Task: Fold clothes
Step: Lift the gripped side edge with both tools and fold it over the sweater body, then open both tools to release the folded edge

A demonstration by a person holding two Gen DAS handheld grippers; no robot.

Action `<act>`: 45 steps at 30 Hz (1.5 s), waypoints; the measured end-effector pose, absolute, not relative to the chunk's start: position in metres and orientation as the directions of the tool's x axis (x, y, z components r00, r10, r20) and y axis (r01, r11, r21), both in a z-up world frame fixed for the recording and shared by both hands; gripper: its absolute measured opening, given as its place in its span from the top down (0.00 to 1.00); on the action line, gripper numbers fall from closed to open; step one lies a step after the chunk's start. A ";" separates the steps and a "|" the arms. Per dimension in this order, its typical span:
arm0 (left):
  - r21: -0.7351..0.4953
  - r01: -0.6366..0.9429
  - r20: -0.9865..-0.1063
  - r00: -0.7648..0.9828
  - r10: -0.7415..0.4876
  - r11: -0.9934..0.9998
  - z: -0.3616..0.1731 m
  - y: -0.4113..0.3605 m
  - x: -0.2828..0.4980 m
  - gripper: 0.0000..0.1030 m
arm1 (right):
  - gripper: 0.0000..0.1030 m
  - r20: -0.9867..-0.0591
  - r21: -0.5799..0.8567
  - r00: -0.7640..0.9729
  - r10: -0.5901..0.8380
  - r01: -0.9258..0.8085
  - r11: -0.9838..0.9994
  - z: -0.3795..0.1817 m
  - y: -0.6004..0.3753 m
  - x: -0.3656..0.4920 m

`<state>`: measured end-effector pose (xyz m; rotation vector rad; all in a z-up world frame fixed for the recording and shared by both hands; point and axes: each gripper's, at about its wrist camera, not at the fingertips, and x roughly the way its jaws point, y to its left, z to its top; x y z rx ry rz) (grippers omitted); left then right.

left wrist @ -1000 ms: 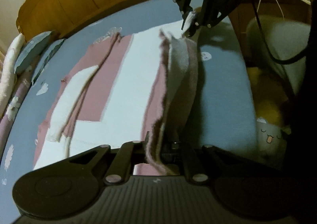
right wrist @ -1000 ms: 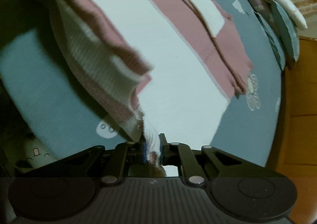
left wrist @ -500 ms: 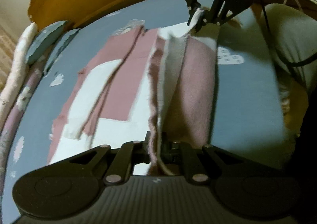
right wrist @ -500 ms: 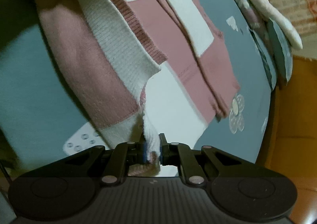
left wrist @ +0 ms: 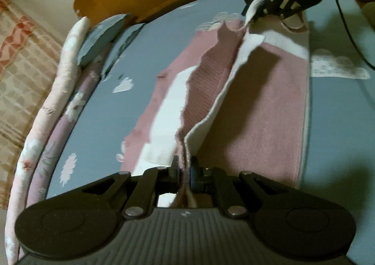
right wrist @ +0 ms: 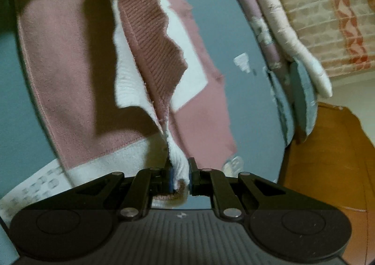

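We hold the pink-and-white knitted sweater [left wrist: 262, 105] on the blue-grey flowered bedsheet [left wrist: 150, 59] by one long edge. Our left gripper [left wrist: 185, 171] pinches the near corner of that edge; our right gripper [left wrist: 254, 8], at the far end, pinches the other corner, its bunched white knit clamped between the jaws in the right wrist view. The lifted half arches over the middle, a sleeve [left wrist: 168, 105] already lies folded inward on the left. We judge the fold about midway: the edge is not yet laid down or smoothed.
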<state>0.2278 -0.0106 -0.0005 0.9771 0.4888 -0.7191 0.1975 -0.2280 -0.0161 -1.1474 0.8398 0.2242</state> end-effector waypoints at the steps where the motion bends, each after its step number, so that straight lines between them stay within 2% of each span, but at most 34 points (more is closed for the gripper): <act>1: 0.571 0.731 -0.661 0.680 -0.318 0.375 0.000 -0.010 0.234 0.94 | 0.88 -0.677 -0.719 0.693 -0.247 -0.554 0.420 -0.016 -0.227 0.204; 11: 0.604 0.677 -0.636 0.727 -0.257 0.421 -0.009 -0.014 0.299 0.94 | 0.88 -0.617 -0.759 0.753 -0.228 -0.495 0.423 -0.022 -0.219 0.270; 31: 0.598 0.682 -0.669 0.714 -0.206 0.421 -0.039 -0.028 0.371 0.94 | 0.87 -0.661 -0.710 0.718 -0.219 -0.503 0.493 -0.058 -0.232 0.348; 33: 0.600 0.677 -0.664 0.719 -0.206 0.426 -0.043 -0.029 0.374 0.84 | 0.87 -0.667 -0.706 0.712 -0.220 -0.509 0.492 -0.063 -0.232 0.352; 34: 0.599 0.673 -0.660 0.722 -0.207 0.433 -0.043 -0.029 0.375 0.84 | 0.85 -0.668 -0.706 0.710 -0.222 -0.511 0.490 -0.066 -0.232 0.353; 35: 0.595 0.670 -0.658 0.723 -0.209 0.445 -0.042 -0.028 0.376 0.84 | 0.74 -0.663 -0.711 0.714 -0.223 -0.507 0.488 -0.068 -0.232 0.354; 36: 0.590 0.667 -0.656 0.725 -0.210 0.456 -0.041 -0.028 0.377 0.82 | 0.58 -0.655 -0.717 0.722 -0.224 -0.500 0.485 -0.069 -0.232 0.354; 37: 0.583 0.666 -0.654 0.725 -0.216 0.466 -0.039 -0.027 0.377 0.80 | 0.51 -0.646 -0.724 0.729 -0.224 -0.493 0.482 -0.071 -0.232 0.354; 39: 0.570 0.666 -0.647 0.725 -0.236 0.481 -0.031 -0.025 0.375 0.71 | 0.38 -0.636 -0.729 0.742 -0.213 -0.486 0.483 -0.065 -0.233 0.351; 45: 0.557 0.641 -0.593 0.752 -0.287 0.528 -0.005 -0.008 0.352 0.55 | 0.30 -0.632 -0.692 0.762 -0.138 -0.475 0.544 -0.027 -0.237 0.318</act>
